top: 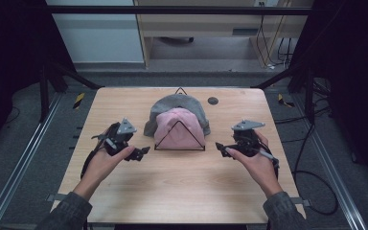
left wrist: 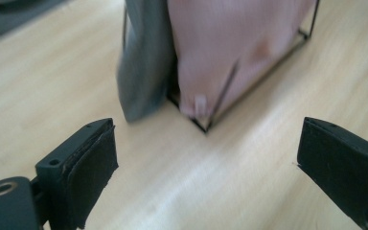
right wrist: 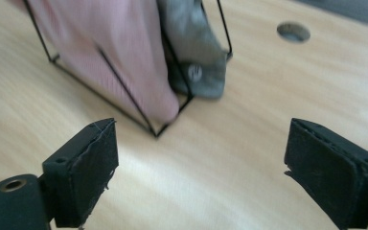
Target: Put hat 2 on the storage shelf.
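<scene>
Pink cloth [top: 179, 128] hangs over a black wire stand [top: 179, 136] just above the centre of the high view, on the far half of the wooden desk [top: 182, 187]. Right behind it on the same stand lies a grey cloth [top: 175, 106], which spreads wider than the pink one and shows past it at the top and at both sides. The stand's front makes a triangle of thin wire, and its base rests on the desk.

In the left gripper view the pink cloth [left wrist: 230, 48] takes the upper middle of the frame, with the grey cloth [left wrist: 143, 62] touching it at its left and a corner of the wire stand [left wrist: 206, 128] on the desk below them (the picture is somewhat blurred). In the right gripper view the pink cloth [right wrist: 110, 52] sits at the upper left, the grey cloth [right wrist: 194, 52] just to its right, and a round hole [right wrist: 293, 31] in the desk at the upper right.

The left hand-held gripper [top: 141, 152] is at the left of the stand, low over the desk, its jaws wide apart with nothing between them. The right hand-held gripper [top: 222, 148] mirrors it at the right of the stand, jaws also wide and empty. Both point inward at the stand and stand apart from it, touching neither cloth
</scene>
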`<state>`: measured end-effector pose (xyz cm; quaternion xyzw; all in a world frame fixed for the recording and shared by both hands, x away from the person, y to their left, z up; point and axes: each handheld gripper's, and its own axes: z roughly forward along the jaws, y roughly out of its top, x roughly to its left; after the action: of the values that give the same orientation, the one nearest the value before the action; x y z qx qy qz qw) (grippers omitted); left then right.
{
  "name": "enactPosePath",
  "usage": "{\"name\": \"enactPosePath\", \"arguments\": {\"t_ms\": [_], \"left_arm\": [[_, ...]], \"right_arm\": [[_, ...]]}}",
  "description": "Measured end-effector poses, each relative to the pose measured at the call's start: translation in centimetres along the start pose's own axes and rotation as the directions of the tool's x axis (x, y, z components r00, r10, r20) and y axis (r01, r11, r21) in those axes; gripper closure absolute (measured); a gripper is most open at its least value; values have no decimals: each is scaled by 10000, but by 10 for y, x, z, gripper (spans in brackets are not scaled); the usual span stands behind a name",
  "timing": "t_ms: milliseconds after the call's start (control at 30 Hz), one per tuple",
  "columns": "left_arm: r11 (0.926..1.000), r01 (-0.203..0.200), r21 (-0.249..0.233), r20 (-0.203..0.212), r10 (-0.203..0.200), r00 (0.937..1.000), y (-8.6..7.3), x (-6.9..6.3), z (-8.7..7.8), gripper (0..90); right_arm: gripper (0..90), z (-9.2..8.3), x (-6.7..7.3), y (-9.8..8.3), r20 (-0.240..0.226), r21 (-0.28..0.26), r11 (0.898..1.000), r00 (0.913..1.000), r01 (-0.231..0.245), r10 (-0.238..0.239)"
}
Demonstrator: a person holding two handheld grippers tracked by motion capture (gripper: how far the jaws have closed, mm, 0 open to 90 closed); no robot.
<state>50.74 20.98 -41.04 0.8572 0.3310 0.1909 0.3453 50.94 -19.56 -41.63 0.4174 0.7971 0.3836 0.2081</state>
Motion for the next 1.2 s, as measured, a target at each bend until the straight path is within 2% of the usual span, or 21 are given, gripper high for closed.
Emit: {"name": "enactPosePath", "arguments": {"t_ms": [67,100,167,233,300,333,500,567,633,733,867,1067,1100,1200], "left_arm": [[9997,201,114,94,-202,9998,-15,-1,2,58],[9997,201,114,94,-202,9998,-15,-1,2,61],[9993,359,74,-239,-358,9991,-35,-1,3,83],[9975,691,154,-73,-689,9976,-44,1,5,84],[9969,738,289,-6,-738,9973,-49,2,7,81],[9948,784,655,-180,-774,9968,-57,3,11,80],[9882,1034,1132,-214,-1016,9946,-72,6,20,73],[9843,1143,1348,-177,-1129,9934,-75,7,23,71],[9828,1173,1424,-84,-1173,9931,-76,6,25,71],[9817,1131,1530,-17,-1142,9935,-77,4,29,65],[9791,1113,1701,29,-1134,9935,-78,5,32,62],[9744,1246,1871,82,-1284,9917,-81,6,36,55],[9751,1165,1889,38,-1193,9928,-81,7,38,43],[9751,1186,1872,11,-1210,9927,-81,7,38,37]], "right_arm": [[97,-1,2,-14,6,88,10000,10000,24,-24],[95,-1,3,-21,-20,189,9998,10000,51,-51],[89,0,6,-32,-100,361,9993,9999,90,-87],[92,3,8,-42,-211,423,9991,9998,4,5],[93,5,8,-46,-270,508,9987,9996,-31,44],[109,11,10,-53,-199,726,9973,9998,-80,94],[126,16,8,-62,-129,996,9944,9993,-349,364],[131,17,8,-64,-247,1030,9933,9982,-521,550],[134,20,6,-66,-204,1108,9925,9984,-506,532],[137,23,4,-70,-138,1174,9894,9960,-857,879],[132,28,3,-74,-2,1446,9853,9958,-909,918],[125,32,1,-76,127,1575,9820,9946,-1038,1031],[122,34,1,-78,166,1740,9790,9944,-1058,1045],[108,36,2,-79,295,1763,9799,9956,-933,895]]}}
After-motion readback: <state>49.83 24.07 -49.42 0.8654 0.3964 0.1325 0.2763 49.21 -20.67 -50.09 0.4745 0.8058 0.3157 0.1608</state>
